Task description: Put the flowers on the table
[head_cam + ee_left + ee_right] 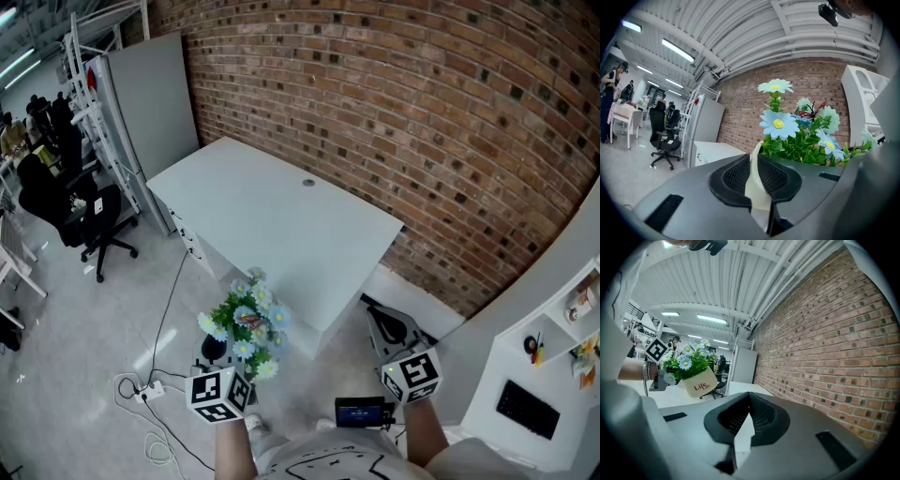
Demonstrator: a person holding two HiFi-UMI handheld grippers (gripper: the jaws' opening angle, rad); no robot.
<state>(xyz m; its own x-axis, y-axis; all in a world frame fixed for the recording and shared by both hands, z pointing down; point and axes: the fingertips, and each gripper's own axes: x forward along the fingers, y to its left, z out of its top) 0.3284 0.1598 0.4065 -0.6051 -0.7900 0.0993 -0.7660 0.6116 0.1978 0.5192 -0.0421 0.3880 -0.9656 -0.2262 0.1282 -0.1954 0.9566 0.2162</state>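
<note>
A bunch of blue and white artificial flowers (246, 321) in a cream pot hangs over the floor, just off the near edge of the white table (281, 216). My left gripper (236, 364) is shut on the pot; its jaws pinch the cream rim (755, 180), with the blooms (778, 123) rising beyond. In the right gripper view the pot (699, 383), printed "Life", tilts beside the left gripper's marker cube (657, 350). My right gripper (384, 326) is lower right of the table's corner. Its jaws (749, 397) are shut, nothing held.
A brick wall (422, 122) runs behind the table. A grey panel (155, 103) and a black office chair (89, 220) stand at the left. Cables and a power strip (141, 389) lie on the floor. A white shelf unit (553, 375) stands at the right.
</note>
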